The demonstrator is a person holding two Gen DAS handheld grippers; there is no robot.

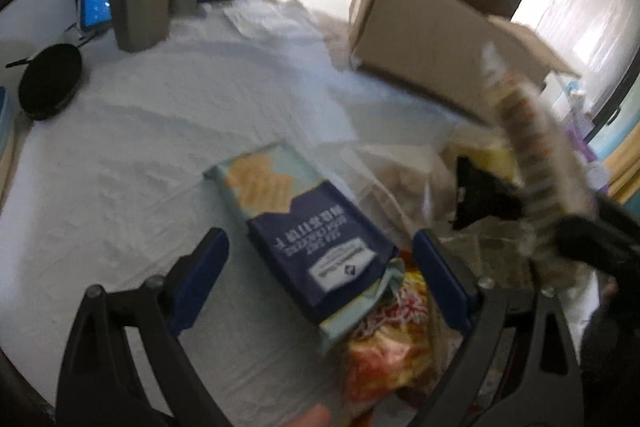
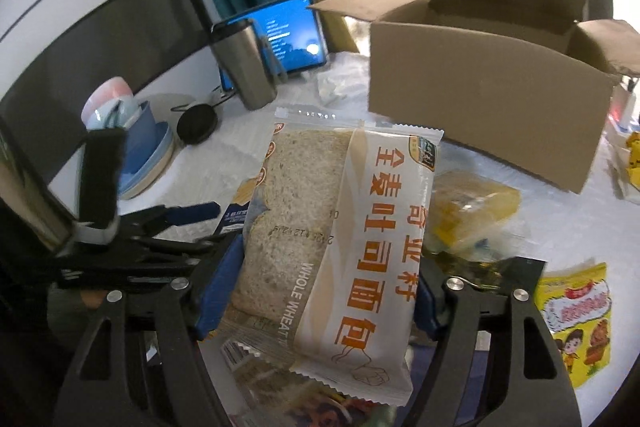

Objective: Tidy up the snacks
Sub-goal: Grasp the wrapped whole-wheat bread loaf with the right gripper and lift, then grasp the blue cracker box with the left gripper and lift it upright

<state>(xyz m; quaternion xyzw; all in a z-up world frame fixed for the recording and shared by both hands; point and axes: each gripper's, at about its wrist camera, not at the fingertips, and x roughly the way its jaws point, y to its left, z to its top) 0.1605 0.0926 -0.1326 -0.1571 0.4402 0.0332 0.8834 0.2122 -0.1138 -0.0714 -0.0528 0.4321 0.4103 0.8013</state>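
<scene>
My right gripper [image 2: 328, 291] is shut on a whole wheat bread packet [image 2: 336, 227] and holds it up above the table; the packet shows edge-on in the left wrist view [image 1: 528, 143]. My left gripper [image 1: 320, 263] is open, its blue fingers on either side of a blue cracker pack [image 1: 304, 231] that lies on the white cloth. An open cardboard box [image 2: 480, 87] stands at the back right, also in the left wrist view [image 1: 432, 27]. A red and yellow snack bag [image 1: 384, 347] lies under the cracker pack's near end.
A steel tumbler [image 2: 244, 67], a lit tablet [image 2: 288, 31] and a black round lid [image 2: 198, 125] stand at the back left. Blue bowls [image 2: 140, 147] sit at the left. A yellow cake packet [image 2: 472, 207] and a yellow snack bag [image 2: 576, 319] lie at the right.
</scene>
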